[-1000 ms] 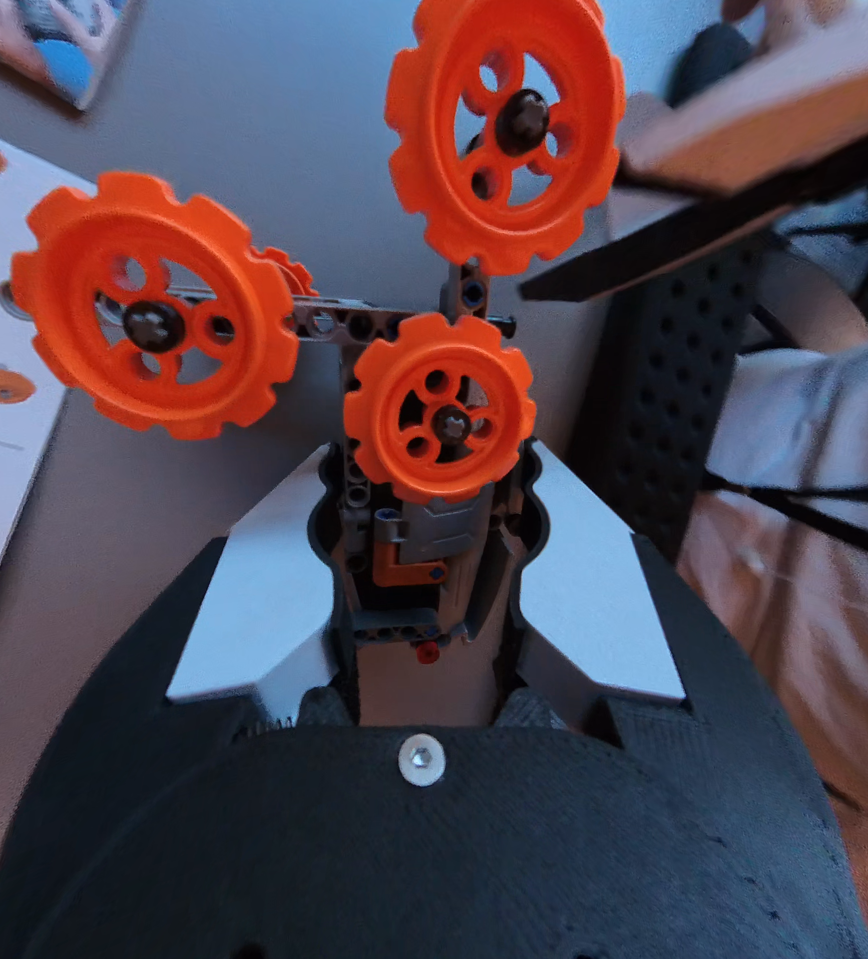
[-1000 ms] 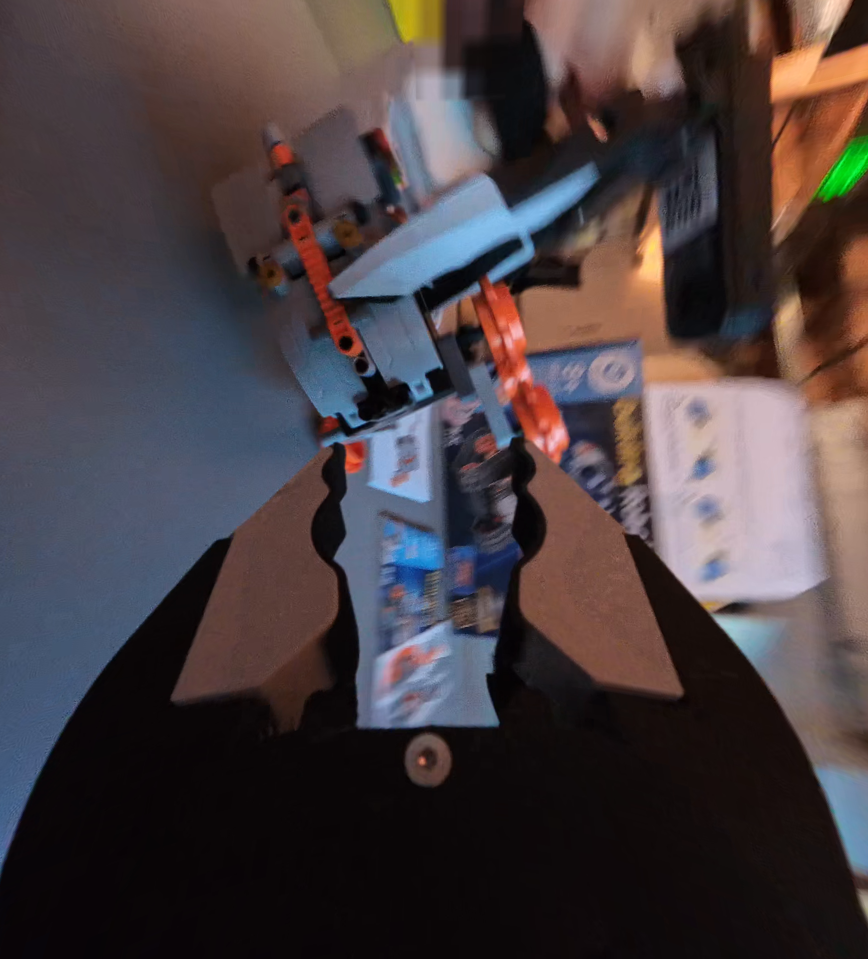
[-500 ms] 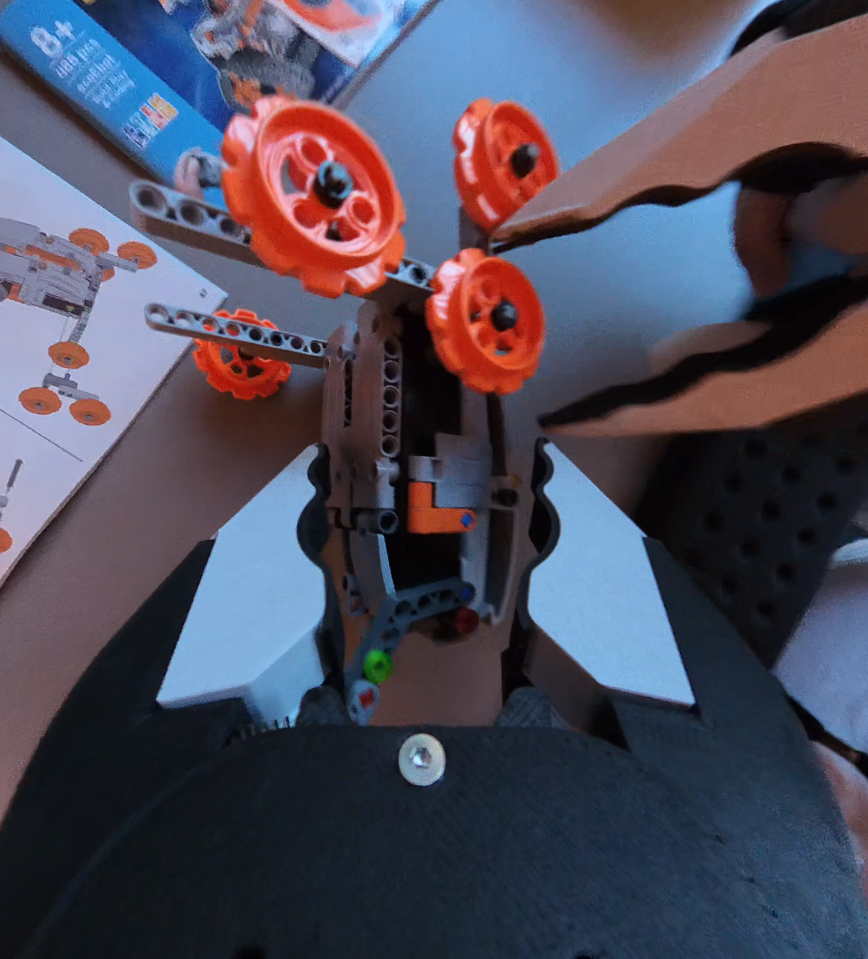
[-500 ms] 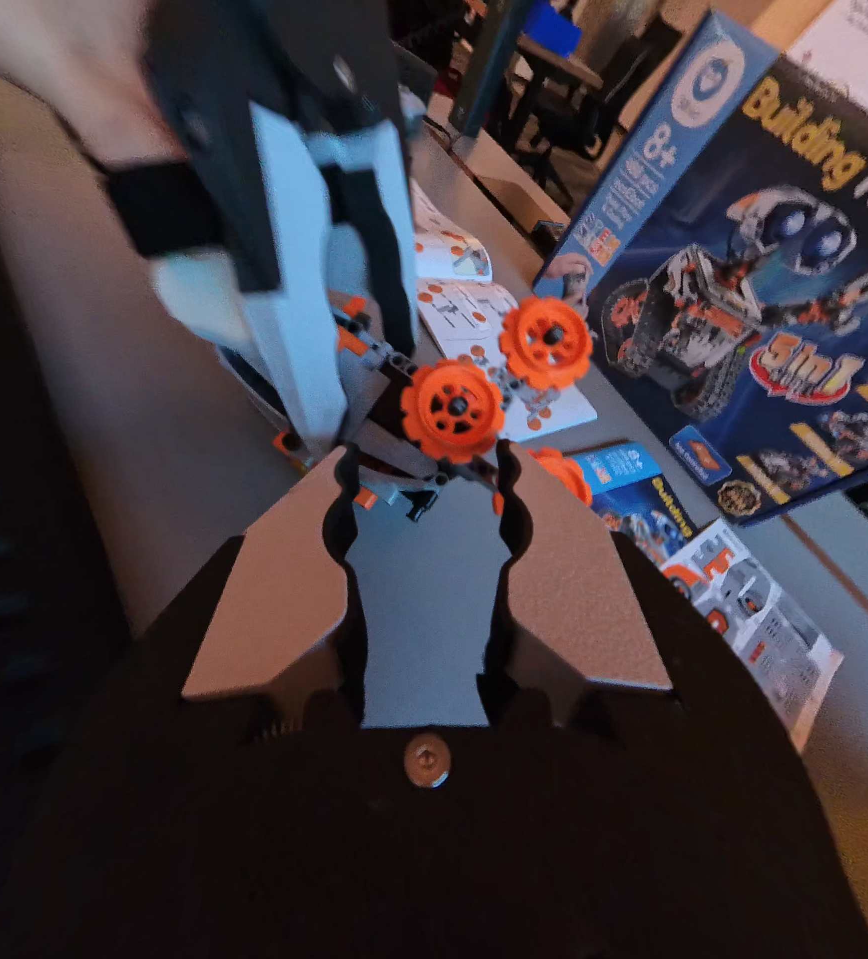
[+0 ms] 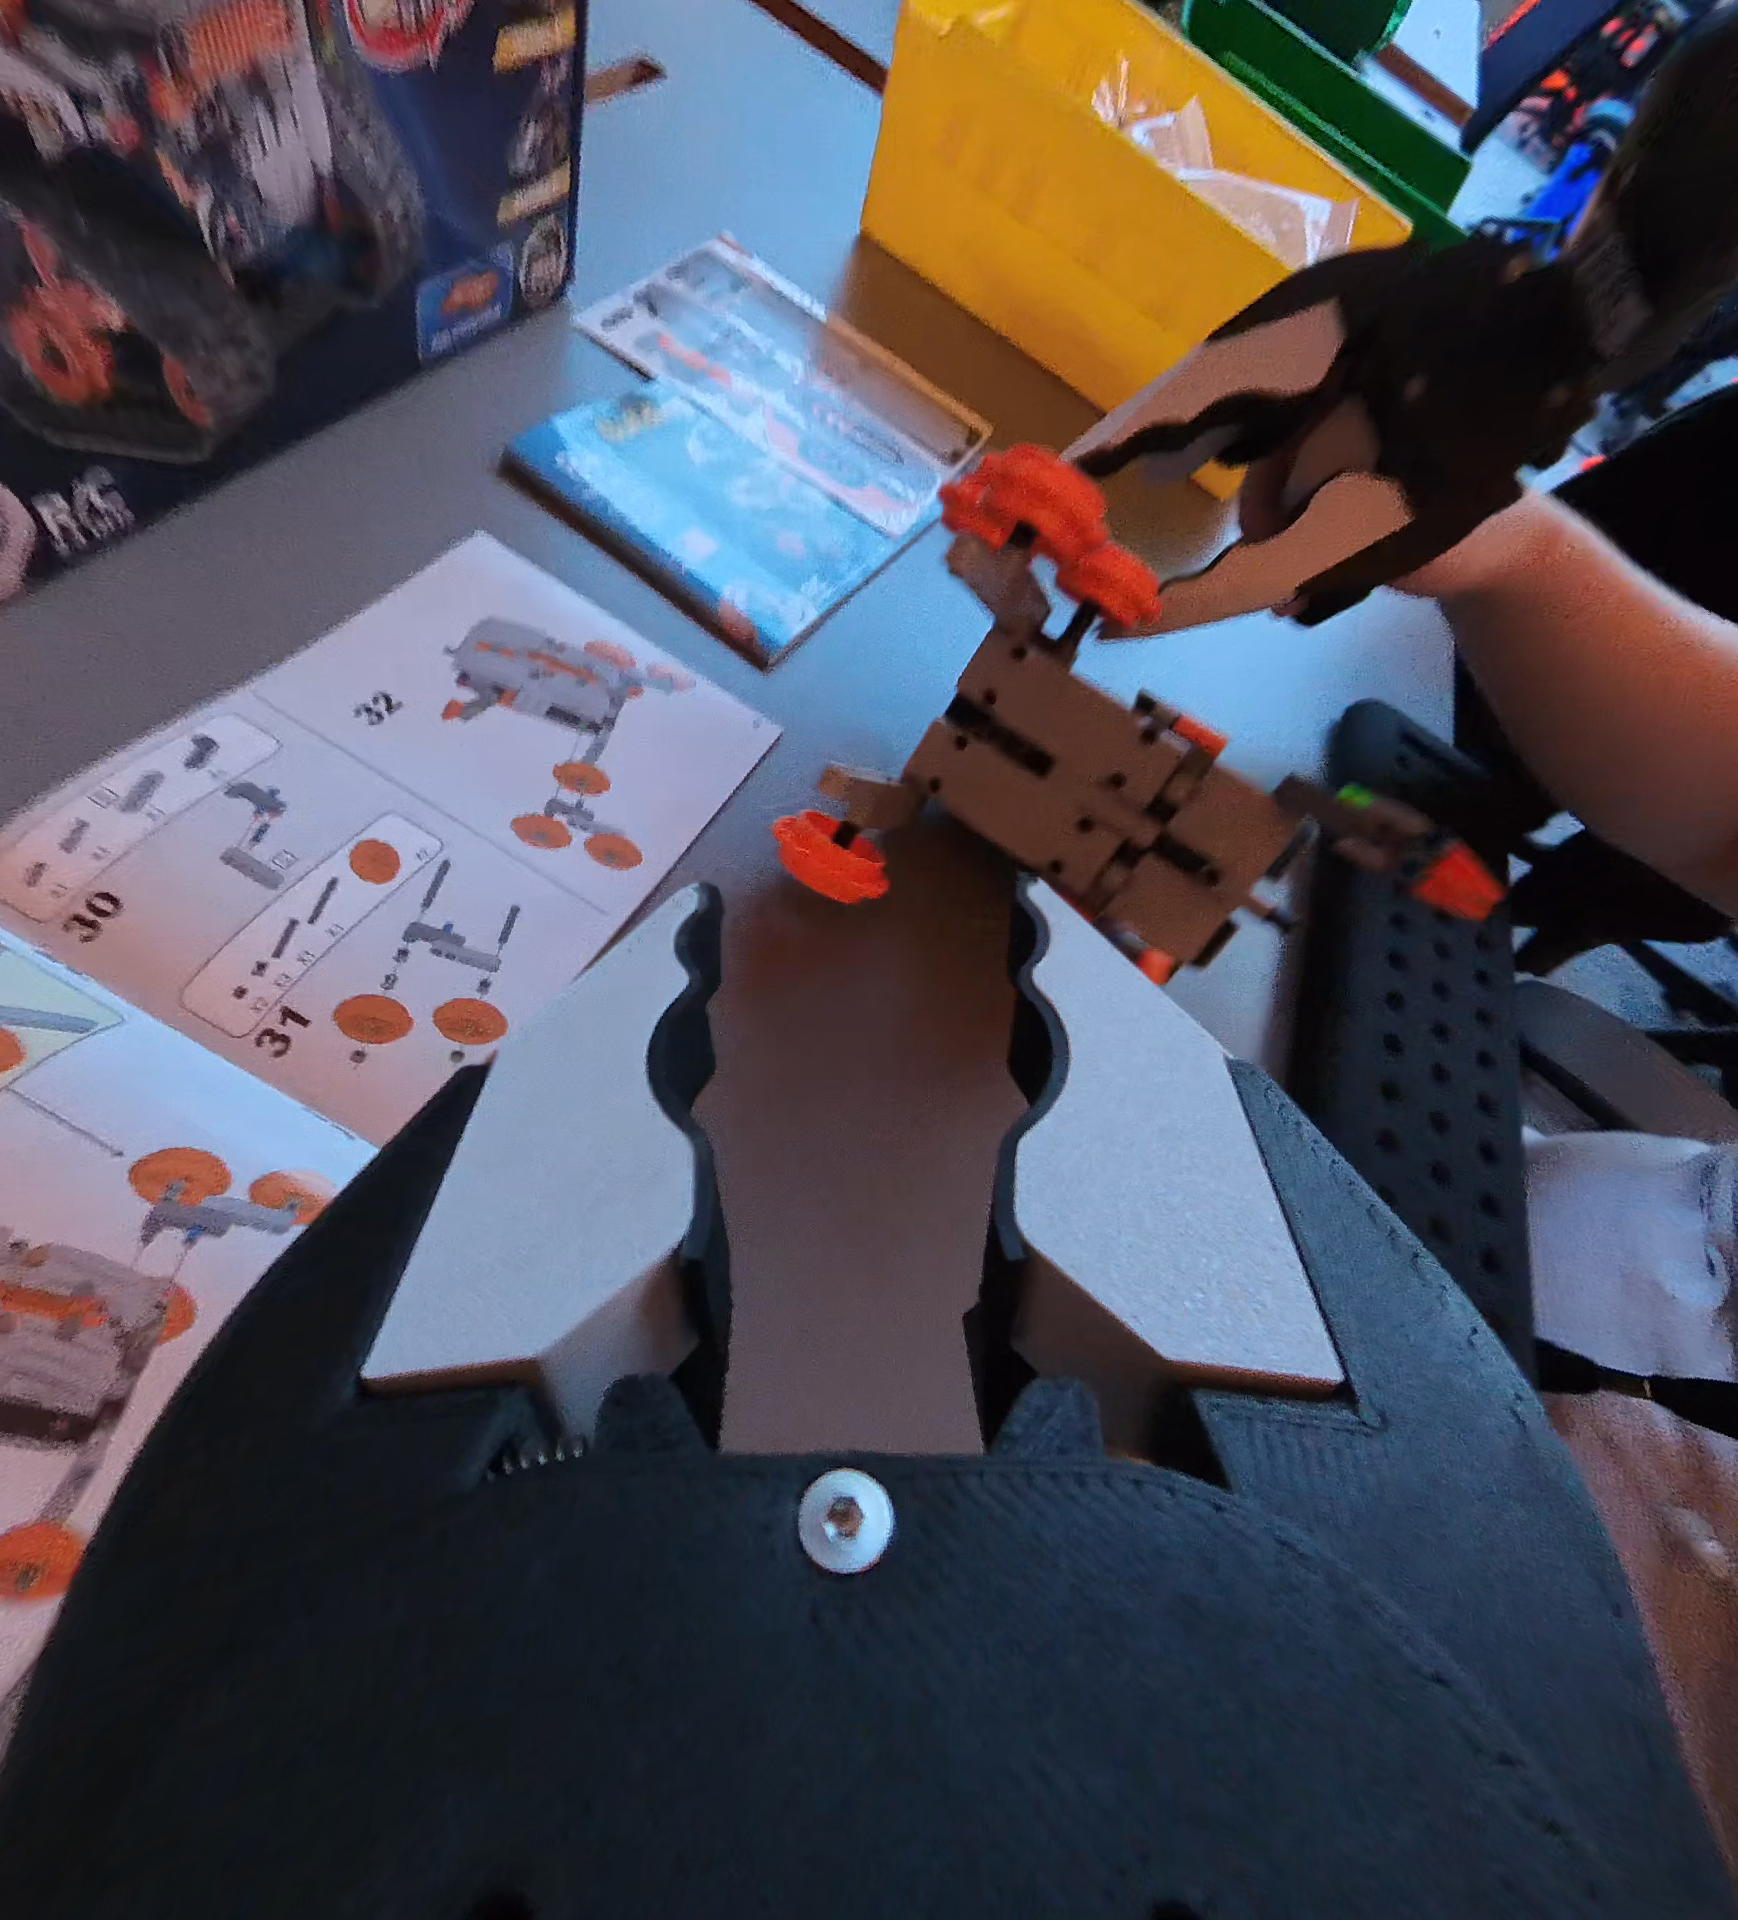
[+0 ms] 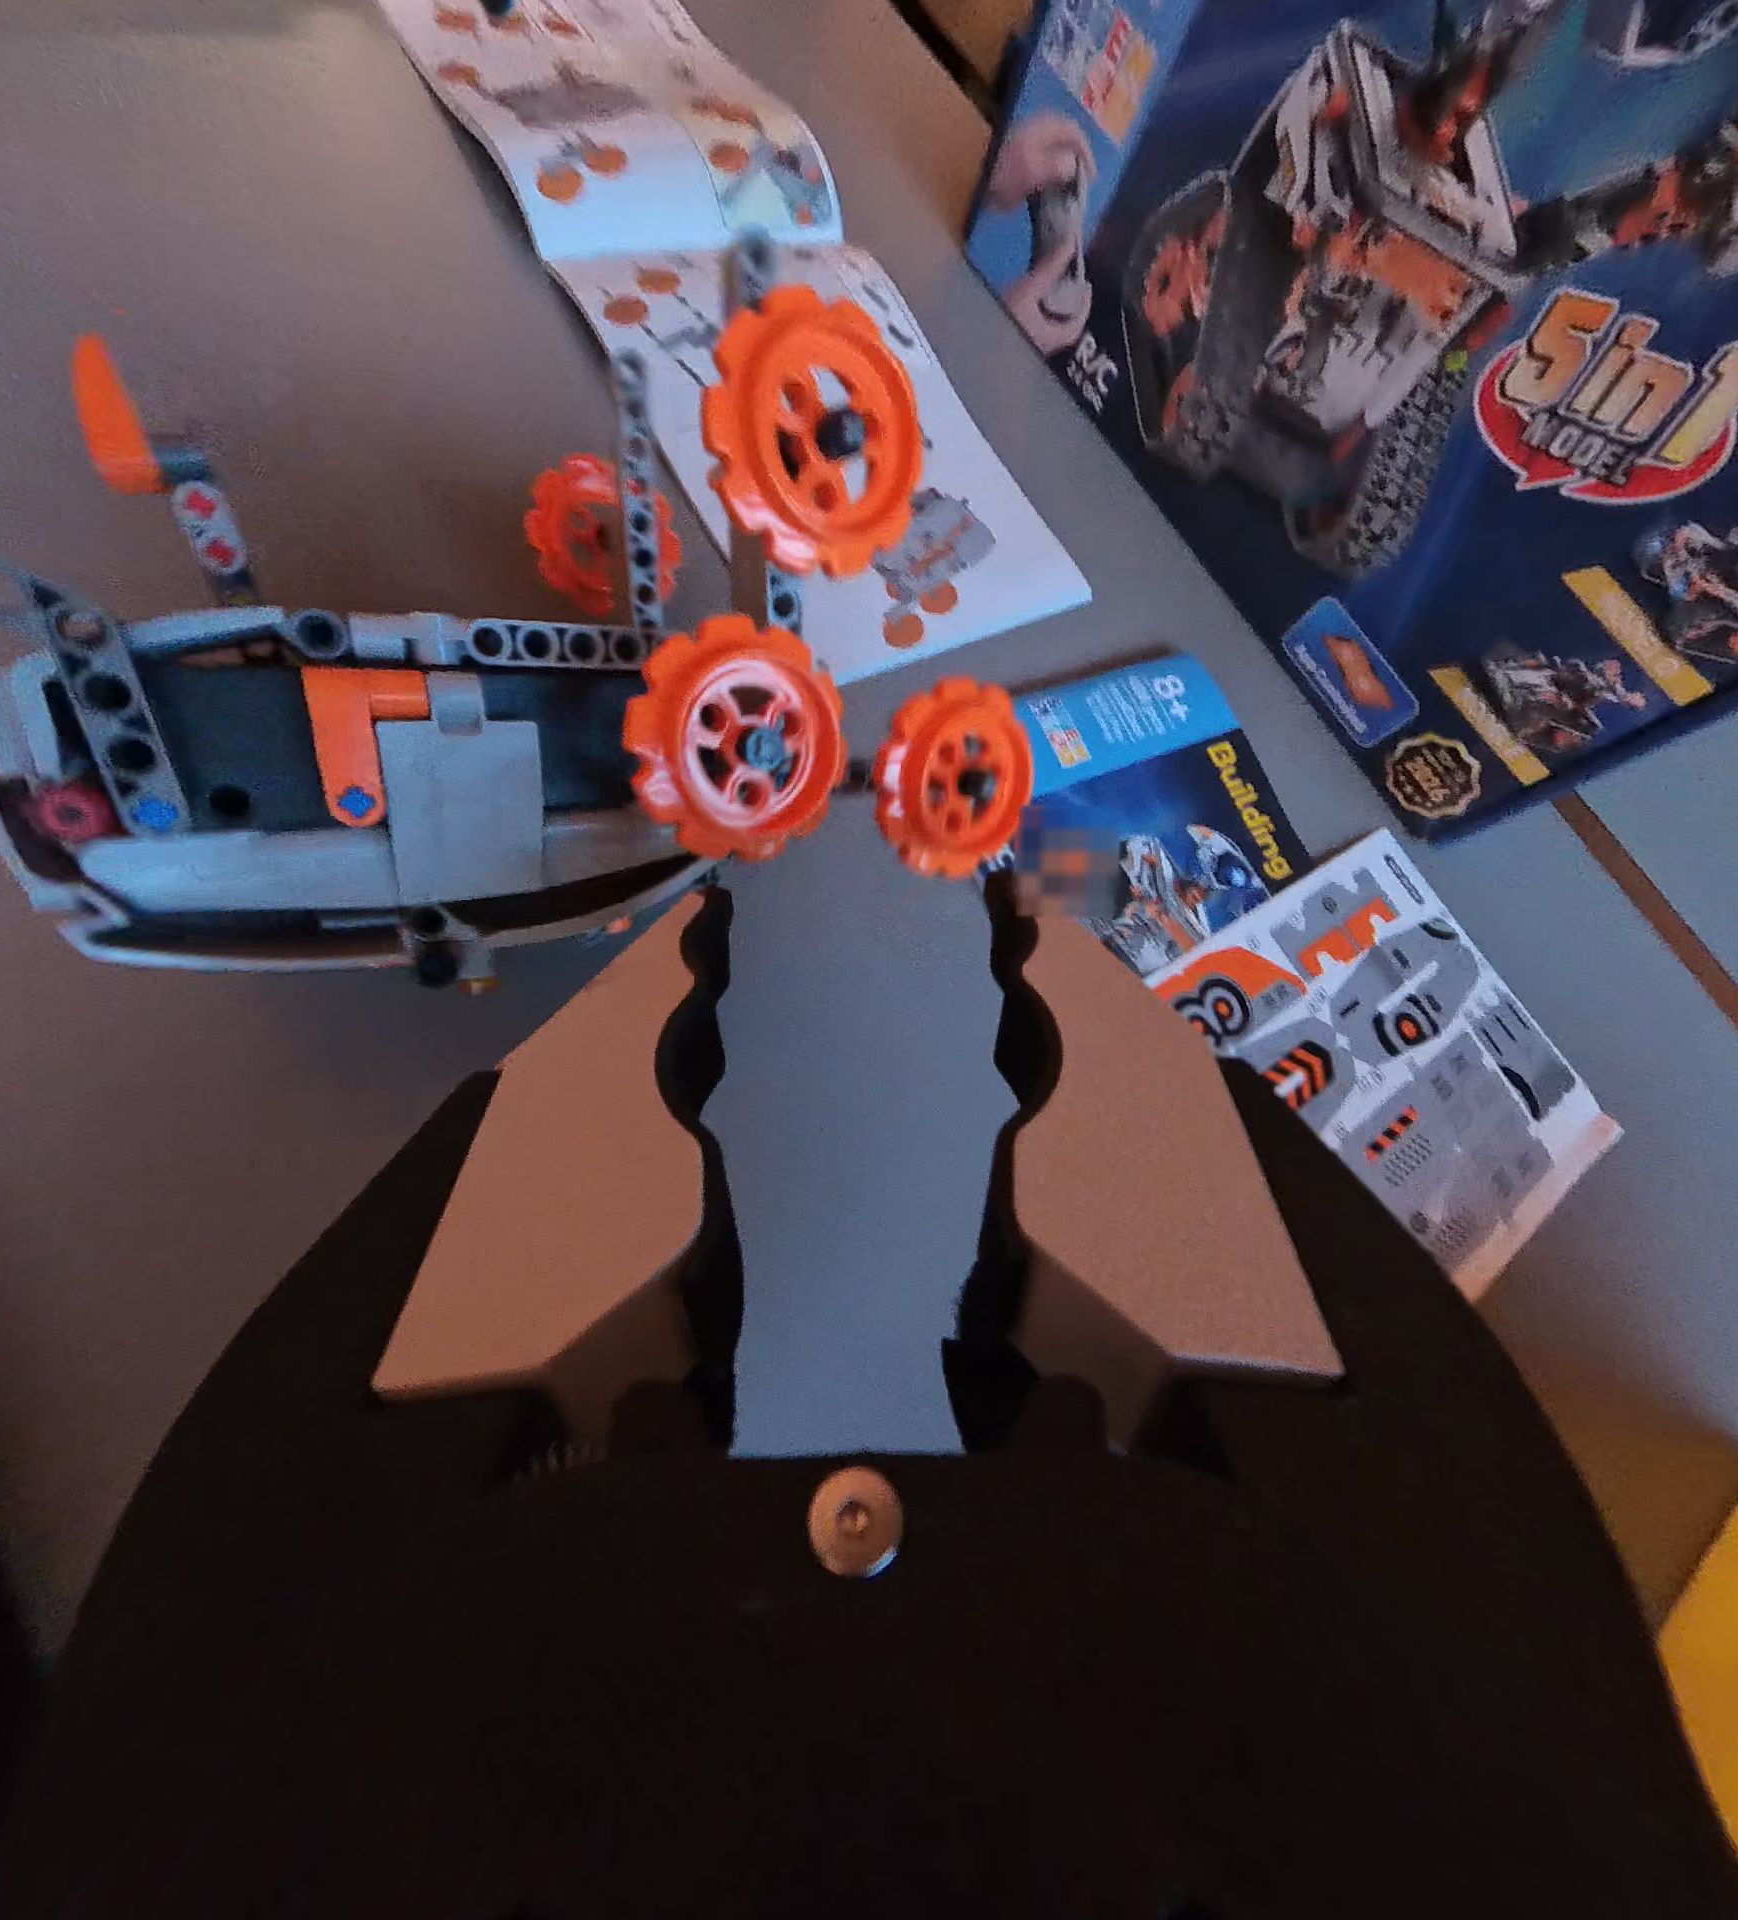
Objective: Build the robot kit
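- The left gripper (image 5: 860, 914) is seen with its fingers spread and nothing between them; only bare tabletop (image 5: 854, 1143) shows in the gap.
- Just past the left fingertips, up and to the right, the toy model (image 5: 1083, 790) is seen, its grey body tilted with the long axis running from upper left to lower right. Whether it rests on the tabletop or is lifted cannot be told.
- In the right wrist view the right gripper (image 6: 849, 914) is also spread and empty, with the model (image 6: 325, 769) lying just beyond and to the left of the fingertips, long axis left to right, and its orange wheels (image 6: 735, 732) directly ahead.
- In the left wrist view the right gripper (image 5: 1135, 540) brackets the wheels at the model's upper end; contact cannot be told. The right gripper is judged the nearer to a grasp.
- To the left an open instruction booklet (image 5: 345, 831) is spread flat.
- Farther off lie a blue leaflet (image 5: 730, 488), a printed box (image 5: 221, 187) and a yellow bin (image 5: 1073, 197).
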Available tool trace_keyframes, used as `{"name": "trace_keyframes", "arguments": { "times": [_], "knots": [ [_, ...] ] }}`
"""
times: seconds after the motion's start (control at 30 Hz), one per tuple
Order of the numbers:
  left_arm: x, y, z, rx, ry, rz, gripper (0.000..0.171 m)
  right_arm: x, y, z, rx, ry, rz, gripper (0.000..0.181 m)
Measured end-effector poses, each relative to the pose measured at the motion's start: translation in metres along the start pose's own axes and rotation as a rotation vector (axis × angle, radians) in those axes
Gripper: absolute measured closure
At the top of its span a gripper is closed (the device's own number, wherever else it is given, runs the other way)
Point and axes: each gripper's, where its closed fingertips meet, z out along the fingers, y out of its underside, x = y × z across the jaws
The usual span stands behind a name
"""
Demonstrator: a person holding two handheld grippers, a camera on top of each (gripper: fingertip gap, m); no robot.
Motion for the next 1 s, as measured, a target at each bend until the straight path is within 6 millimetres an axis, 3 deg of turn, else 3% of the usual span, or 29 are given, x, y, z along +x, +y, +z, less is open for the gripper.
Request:
{"name": "trace_keyframes", "arguments": {
  "times": [0.07, 0.13, 0.2, 0.3, 0.37, 0.43, 0.5, 0.57, 0.63, 0.7, 0.77, 0.87, 1.0],
  "knots": [
    [-0.007, 0.012, 0.018, -0.031, 0.068, -0.056, 0.122, 0.001, 0.003, -0.006, -0.044, 0.016, -0.035, 0.131],
    [0.0, 0.018, 0.03, -0.086, 0.139, -0.103, 0.128, 0.001, 0.005, -0.013, -0.093, 0.038, -0.074, 0.131],
    [0.011, 0.025, 0.036, -0.146, 0.163, -0.094, 0.14, -0.005, -0.006, -0.02, -0.072, 0.024, -0.088, 0.136],
    [0.012, 0.042, 0.041, -0.195, 0.138, 0.001, 0.13, -0.02, -0.034, -0.026, -0.01, -0.043, -0.085, 0.136],
    [0.0, 0.049, 0.049, -0.201, 0.099, 0.114, 0.115, -0.027, -0.053, -0.025, 0.022, -0.087, -0.049, 0.136],
    [-0.003, 0.045, 0.058, -0.183, 0.129, 0.195, 0.107, -0.024, -0.064, -0.018, -0.008, -0.087, 0.047, 0.13],
    [0.003, 0.033, 0.068, -0.138, 0.221, 0.169, 0.102, -0.028, -0.071, -0.013, -0.038, -0.101, 0.21, 0.119],
    [0.015, 0.017, 0.076, -0.095, 0.351, 0.102, 0.103, -0.052, -0.079, -0.011, -0.05, -0.151, 0.334, 0.099],
    [0.021, 0.007, 0.086, -0.089, 0.418, 0.096, 0.107, -0.069, -0.071, -0.007, -0.126, -0.096, 0.297, 0.095],
    [0.026, 0.007, 0.098, -0.132, 0.45, 0.147, 0.107, -0.057, -0.057, -0.001, -0.216, 0.081, 0.162, 0.096],
    [0.036, 0.005, 0.107, -0.154, 0.515, 0.175, 0.096, -0.04, -0.049, 0.003, -0.249, 0.192, 0.14, 0.1],
    [0.038, 0.008, 0.119, -0.213, 0.579, 0.173, 0.095, -0.047, -0.028, 0.01, -0.357, 0.139, 0.135, 0.106],
    [0.052, 0.016, 0.124, -0.307, 0.742, 0.103, 0.102, -0.038, -0.026, 0.012, -0.342, 0.091, 0.131, 0.108]
  ]
}}
